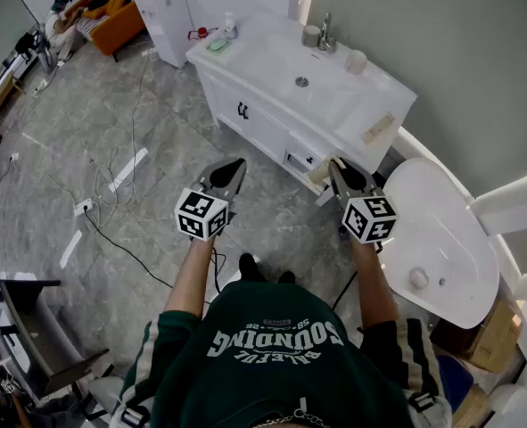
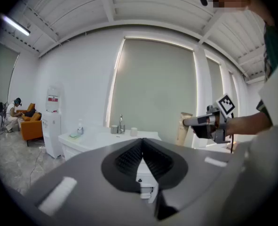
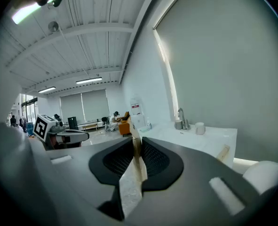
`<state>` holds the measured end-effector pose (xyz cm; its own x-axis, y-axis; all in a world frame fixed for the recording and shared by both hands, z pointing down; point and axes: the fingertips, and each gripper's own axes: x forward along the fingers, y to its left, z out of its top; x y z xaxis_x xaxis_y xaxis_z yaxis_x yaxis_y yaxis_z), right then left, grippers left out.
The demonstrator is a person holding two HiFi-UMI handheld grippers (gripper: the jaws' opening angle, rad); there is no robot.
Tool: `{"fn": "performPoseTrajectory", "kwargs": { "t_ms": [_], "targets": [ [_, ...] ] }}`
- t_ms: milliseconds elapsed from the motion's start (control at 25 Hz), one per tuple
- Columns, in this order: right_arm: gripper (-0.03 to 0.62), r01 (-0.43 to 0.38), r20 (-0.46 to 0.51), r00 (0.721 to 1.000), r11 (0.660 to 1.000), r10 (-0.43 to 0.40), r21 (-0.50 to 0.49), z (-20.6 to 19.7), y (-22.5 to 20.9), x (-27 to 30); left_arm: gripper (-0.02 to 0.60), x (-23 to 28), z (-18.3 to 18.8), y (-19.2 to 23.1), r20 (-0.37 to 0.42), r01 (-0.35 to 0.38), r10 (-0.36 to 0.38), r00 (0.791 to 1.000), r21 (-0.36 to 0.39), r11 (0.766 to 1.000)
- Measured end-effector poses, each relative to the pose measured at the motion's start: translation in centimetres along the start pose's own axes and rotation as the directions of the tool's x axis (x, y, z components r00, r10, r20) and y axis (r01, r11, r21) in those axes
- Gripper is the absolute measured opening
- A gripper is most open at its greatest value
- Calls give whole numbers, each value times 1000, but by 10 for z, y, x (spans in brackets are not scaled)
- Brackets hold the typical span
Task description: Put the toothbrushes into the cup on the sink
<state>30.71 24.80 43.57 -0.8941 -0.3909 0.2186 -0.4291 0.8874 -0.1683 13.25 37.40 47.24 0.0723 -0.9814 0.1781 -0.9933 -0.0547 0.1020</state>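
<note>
In the head view I stand before a white sink counter (image 1: 272,56). My right gripper (image 1: 335,167) is shut on a cream-coloured packaged toothbrush (image 1: 320,174); in the right gripper view that pack (image 3: 135,155) runs up between the jaws. A second packaged toothbrush (image 1: 378,128) lies on the counter's right end. A white cup (image 1: 356,61) stands near the faucet (image 1: 325,32), with a metal cup (image 1: 311,36) beside it. My left gripper (image 1: 237,164) hangs shut and empty over the floor; its own view shows the jaws (image 2: 142,143) pressed together.
A white tub (image 1: 441,239) sits to the right of the counter. A soap bottle (image 1: 230,27) stands at the counter's left end. Cables (image 1: 111,185) trail over the tiled floor. A water dispenser (image 1: 165,7) and an orange sofa (image 1: 111,12) stand far left.
</note>
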Motion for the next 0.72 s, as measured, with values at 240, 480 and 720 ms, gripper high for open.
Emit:
{"fn": "performPoseTrajectory", "kwargs": {
  "t_ms": [240,480,720],
  "targets": [
    [58,-10,-8,1000,1000,10,-10,6,29,16,51,-16,2,22,4,16,-16,1000,-7,1000],
    [58,-4,7,1000,1000,4,3,1,53,49,51,-21,-7,59,2,42,-42,999,-5,999],
    [58,14,-23,1000,999,-13,40,-13,64,70,51,-19,-14,85,-12,61,-62,998,-34,998]
  ]
}}
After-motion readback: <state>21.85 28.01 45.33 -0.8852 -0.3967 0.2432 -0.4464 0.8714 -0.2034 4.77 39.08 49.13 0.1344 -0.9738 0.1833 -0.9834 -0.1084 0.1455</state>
